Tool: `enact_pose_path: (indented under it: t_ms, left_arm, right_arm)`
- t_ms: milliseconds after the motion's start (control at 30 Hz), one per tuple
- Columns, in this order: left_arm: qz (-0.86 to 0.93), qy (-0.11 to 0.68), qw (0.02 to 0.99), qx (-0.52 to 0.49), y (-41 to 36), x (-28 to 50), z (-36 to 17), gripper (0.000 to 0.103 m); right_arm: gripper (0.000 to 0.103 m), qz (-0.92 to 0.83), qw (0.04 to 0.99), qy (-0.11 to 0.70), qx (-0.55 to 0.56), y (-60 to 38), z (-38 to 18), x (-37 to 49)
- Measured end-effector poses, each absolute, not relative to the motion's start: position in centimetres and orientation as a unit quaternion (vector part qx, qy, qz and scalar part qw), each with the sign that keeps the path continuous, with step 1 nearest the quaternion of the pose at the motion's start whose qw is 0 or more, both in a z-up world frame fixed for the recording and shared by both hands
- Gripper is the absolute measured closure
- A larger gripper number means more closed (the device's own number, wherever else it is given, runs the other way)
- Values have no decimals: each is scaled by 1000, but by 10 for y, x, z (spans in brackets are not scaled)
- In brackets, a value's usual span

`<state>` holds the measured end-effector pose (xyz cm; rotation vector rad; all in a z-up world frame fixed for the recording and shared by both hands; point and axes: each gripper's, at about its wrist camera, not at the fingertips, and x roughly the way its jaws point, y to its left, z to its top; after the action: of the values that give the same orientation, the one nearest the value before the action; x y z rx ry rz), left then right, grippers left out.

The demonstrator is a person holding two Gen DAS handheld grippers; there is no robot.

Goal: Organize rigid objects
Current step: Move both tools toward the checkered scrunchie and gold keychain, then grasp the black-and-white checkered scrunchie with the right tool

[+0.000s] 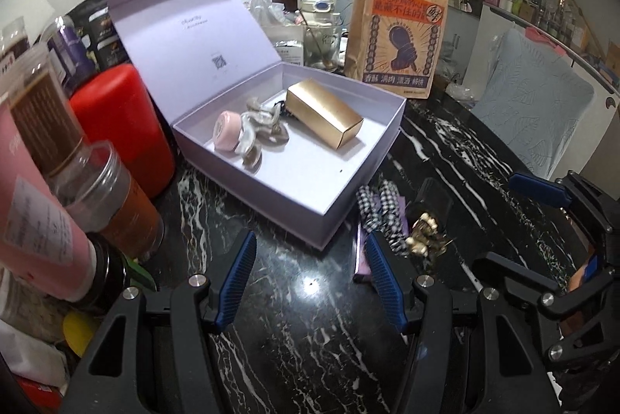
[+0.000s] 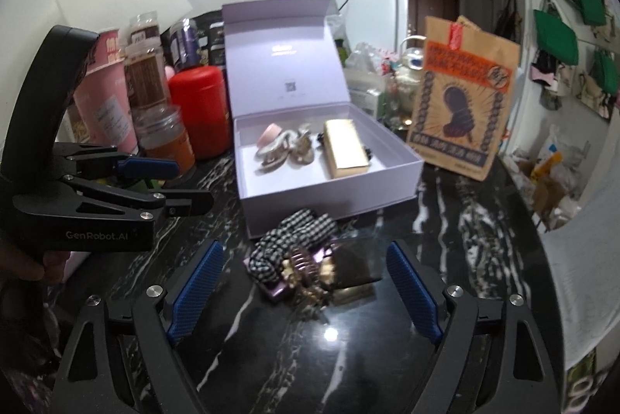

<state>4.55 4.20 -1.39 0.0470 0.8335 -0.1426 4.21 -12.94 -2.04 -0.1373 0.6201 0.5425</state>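
Observation:
An open lavender box (image 1: 348,212) (image 2: 329,204) stands on the black marble table, lid up. Inside lie a gold box (image 1: 325,111) (image 2: 345,146), a pink round case (image 1: 226,131) and pearly hair clips (image 1: 263,127). In front of the box is a small pile: a checkered hair tie (image 1: 381,212) (image 2: 290,239), a gold claw clip (image 1: 422,232) (image 2: 310,270), a dark little box (image 2: 356,263) and a purple item (image 2: 271,288). My right gripper (image 2: 304,292) is open, its pads to either side of this pile without touching. My left gripper (image 1: 310,278) (image 2: 192,183) is open over bare table, left of the pile.
A red canister (image 1: 120,119) and several jars (image 1: 128,204) crowd the table's left side, close to the box. A brown paper bag (image 1: 399,30) stands behind the box at the right. A grey cushioned chair (image 1: 531,104) is beyond the table's right edge.

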Motion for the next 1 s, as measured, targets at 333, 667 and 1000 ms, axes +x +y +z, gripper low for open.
enact_pose_path:
  t_ms: [333, 667, 1000]
  left_arm:
    - [-40, 424, 905, 14, 68, 49, -37, 45]
    - [-23, 432, 902, 5, 85, 56, -45, 45]
    - [-30, 431, 902, 11, 82, 59, -46, 45]
  right_arm:
    - [28, 285, 892, 344, -70, -98, -44, 73]
    - [40, 255, 863, 423, -103, -63, -66, 107]
    - [70, 224, 861, 443, -113, -60, -78, 113]
